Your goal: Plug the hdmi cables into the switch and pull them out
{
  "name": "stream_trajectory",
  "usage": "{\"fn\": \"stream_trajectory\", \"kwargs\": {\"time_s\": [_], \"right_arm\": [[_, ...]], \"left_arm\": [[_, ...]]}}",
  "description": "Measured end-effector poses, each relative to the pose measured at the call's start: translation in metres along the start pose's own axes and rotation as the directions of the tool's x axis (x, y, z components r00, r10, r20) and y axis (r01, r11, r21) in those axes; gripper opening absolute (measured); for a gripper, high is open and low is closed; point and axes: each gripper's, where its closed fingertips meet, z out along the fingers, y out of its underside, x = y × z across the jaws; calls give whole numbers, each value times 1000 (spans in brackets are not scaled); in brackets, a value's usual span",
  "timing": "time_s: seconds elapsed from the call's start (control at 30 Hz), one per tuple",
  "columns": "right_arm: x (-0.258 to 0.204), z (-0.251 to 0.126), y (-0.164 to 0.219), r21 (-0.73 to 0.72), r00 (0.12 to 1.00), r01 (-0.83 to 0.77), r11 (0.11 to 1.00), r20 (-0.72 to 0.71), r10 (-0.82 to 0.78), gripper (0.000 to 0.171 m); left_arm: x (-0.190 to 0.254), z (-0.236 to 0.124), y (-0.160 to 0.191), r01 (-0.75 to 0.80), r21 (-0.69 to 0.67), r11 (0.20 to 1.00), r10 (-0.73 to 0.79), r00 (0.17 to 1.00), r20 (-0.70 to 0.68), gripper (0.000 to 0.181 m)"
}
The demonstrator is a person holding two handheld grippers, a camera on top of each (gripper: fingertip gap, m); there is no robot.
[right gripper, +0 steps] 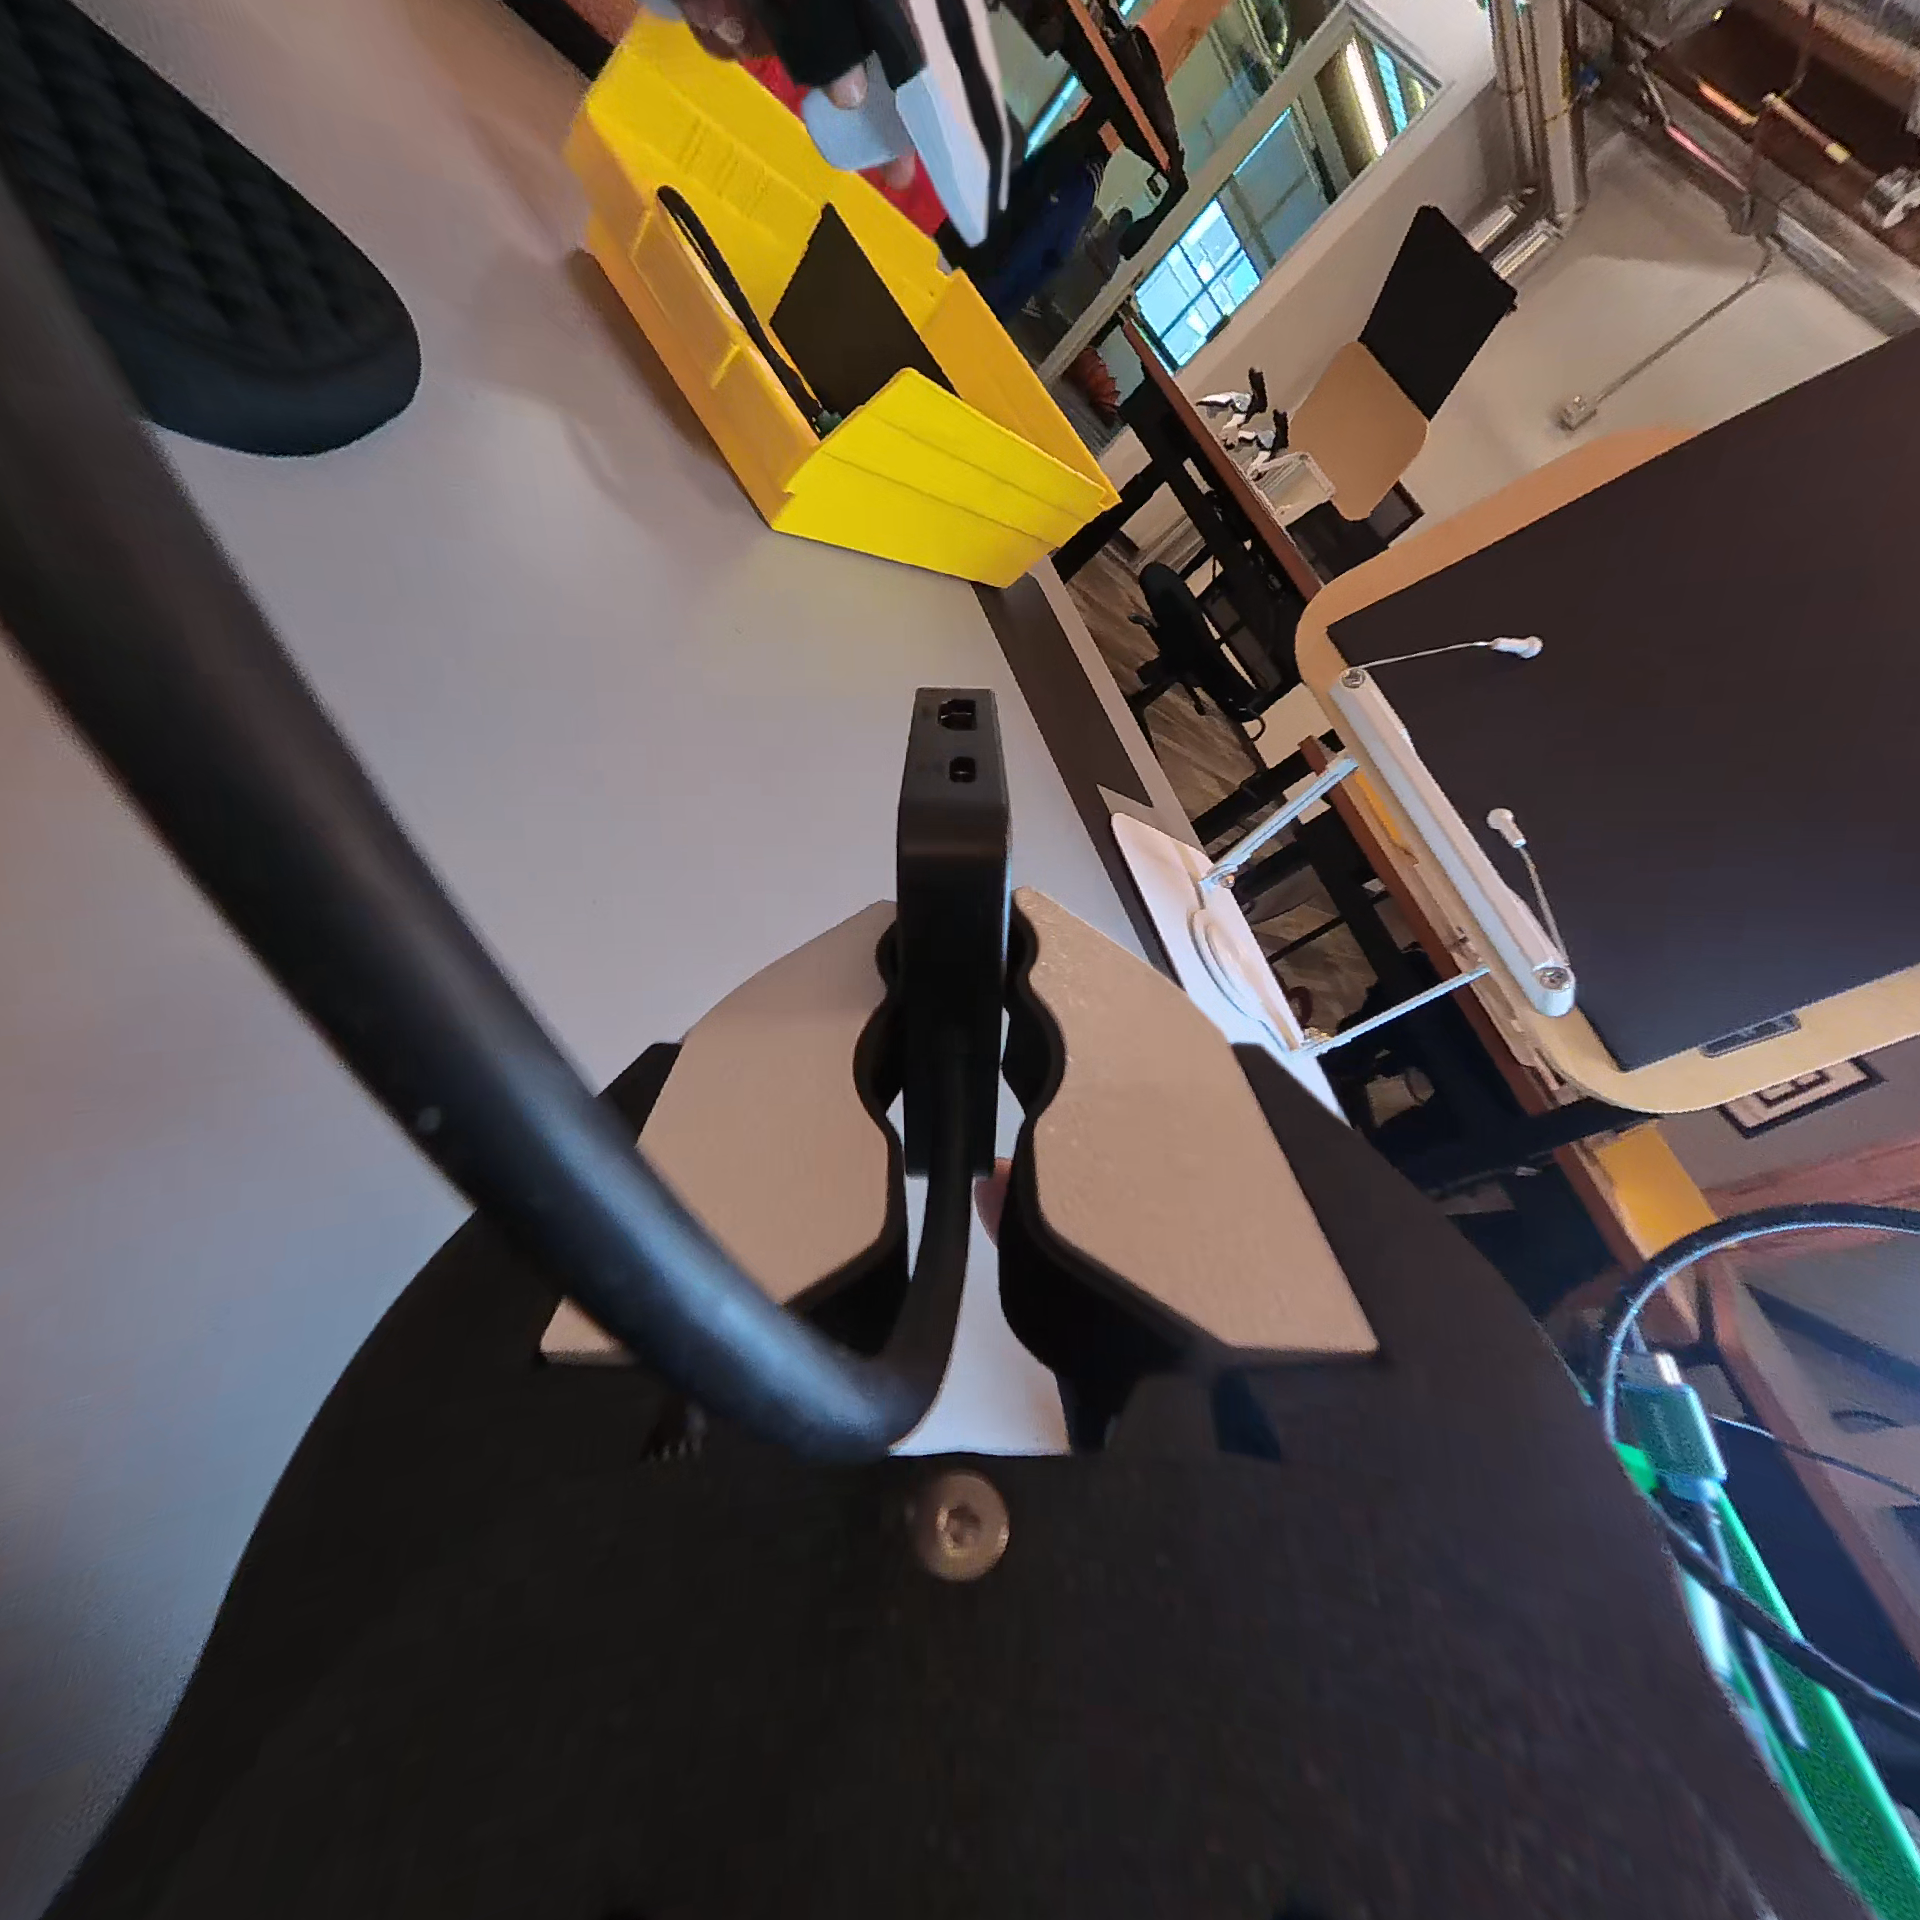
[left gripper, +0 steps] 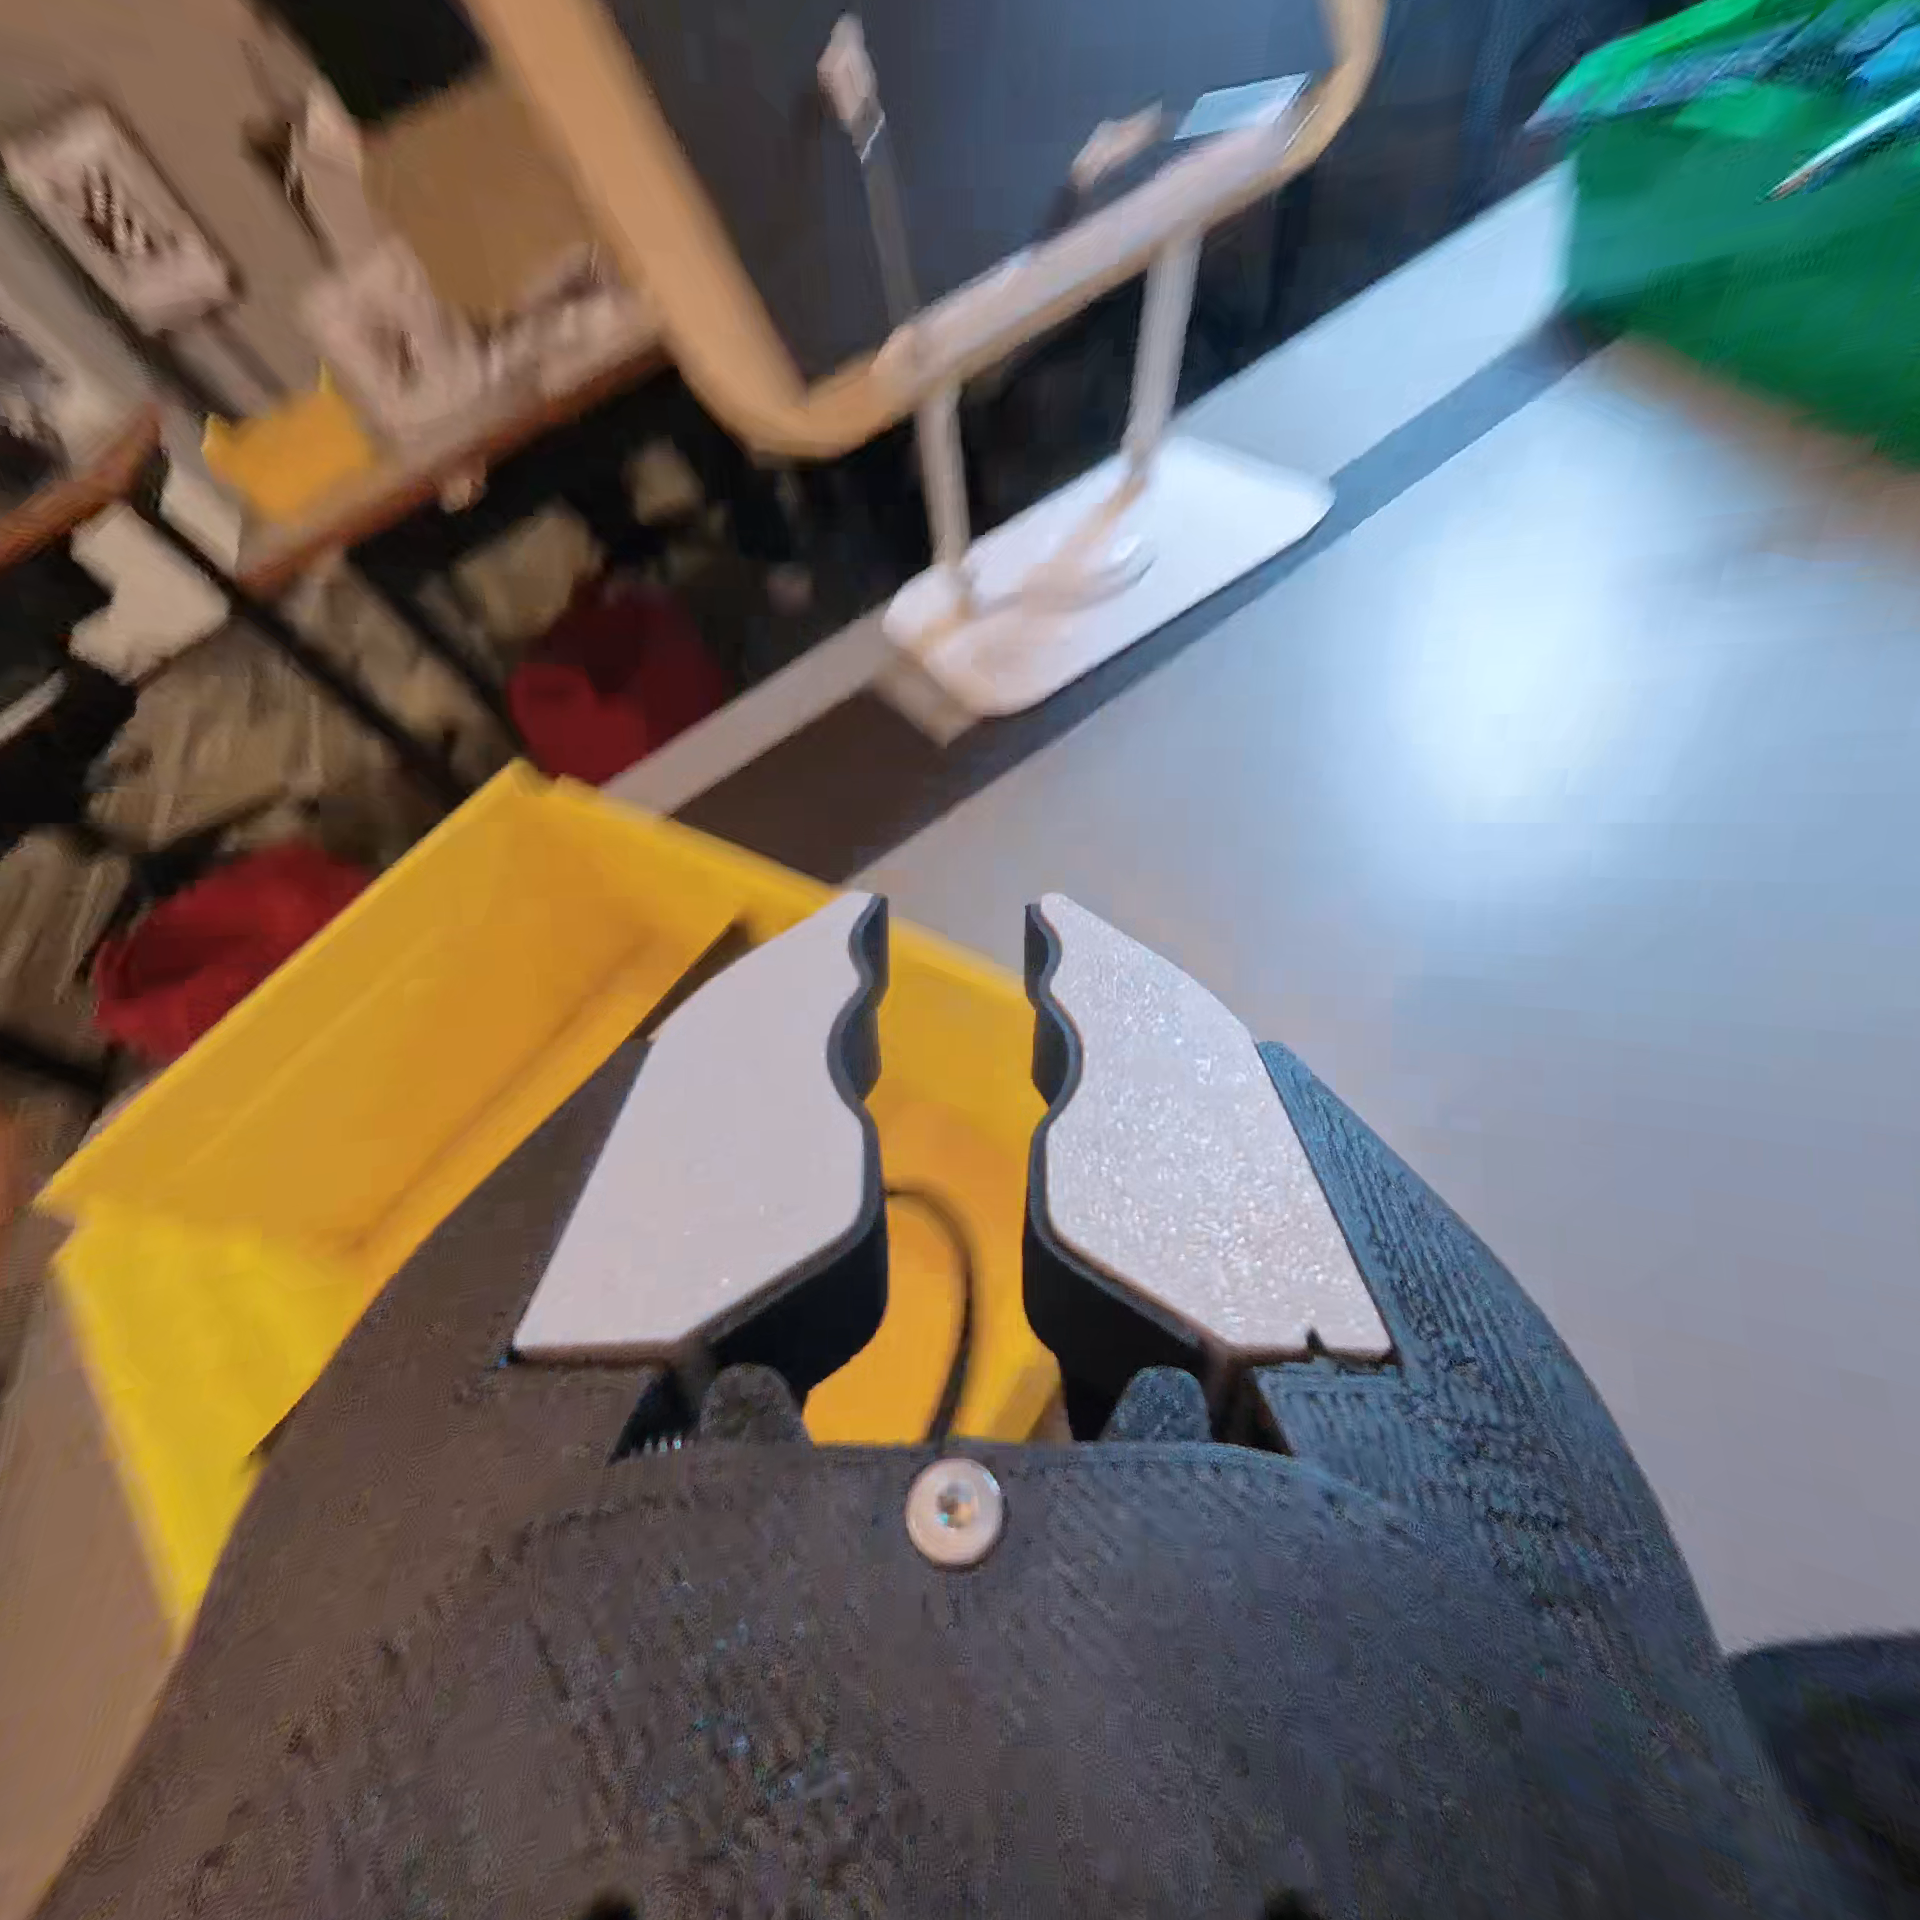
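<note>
Right gripper (right gripper: pixel 954 935): clamped on the flat black rectangular HDMI switch box (right gripper: pixel 951 831), which stands on edge between the two grey pads. The long axis of the switch box runs forward along the fingers, away from the camera. Its far narrow end face points forward and slightly up, above the pale grey counter (right gripper: pixel 520 727), and carries two small ports; both appear vacant. A thick black cable (right gripper: pixel 312 831) leaves the near end of the switch box, loops under the gripper body and sweeps up to the left.

Left gripper (left gripper: pixel 956 925): jaws set narrowly apart, holding nothing. It hangs over the yellow plastic storage bin (left gripper: pixel 343 1039) at the counter's edge. A thin black cable (left gripper: pixel 961 1288) lies curled on the bin floor, seen through the gap between the fingers. The right wrist view shows a black cable in the same bin beside a flat black panel.

Task status, judged from these views:
- Switch box secured: done.
- HDMI cable pickup: not yet done; the left gripper appears placed for it.
- Insertion into the ports: not started.
- Extraction: not started.

The left wrist view is motion-blurred; no plug orientation can be read.
</note>
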Motion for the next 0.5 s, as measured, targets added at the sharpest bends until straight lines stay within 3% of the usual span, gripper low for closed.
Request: {"fn": "stream_trajectory", "kwargs": {"time_s": [0.13, 0.23, 0.4, 0.43, 0.5], "right_arm": [[-4, 5, 2, -8, 1000, -14, 1000, 19, 14, 14], [-7, 5, 1, -11, 1000, -12, 1000, 28, 12, 14], [-6, 2, 1, -8, 999, -30, 1000, 32, 30, 14], [-6, 2, 2, -6, 999, -37, 999, 34, 37, 14], [-5, 1, 2, -3, 998, -45, 999, 36, 45, 14]], "left_arm": [[-60, 10, 72, 91, -377, 922, -78, 996, 50, 28], [-74, 22, 125, 69, -619, 782, -54, 998, 44, 36], [-92, 26, 186, -33, -858, 513, 68, 998, 3, 41], [-95, 27, 192, -49, -872, 488, 93, 996, -4, 23], [-101, 29, 193, -93, -879, 468, 147, 989, -26, 8]]}}
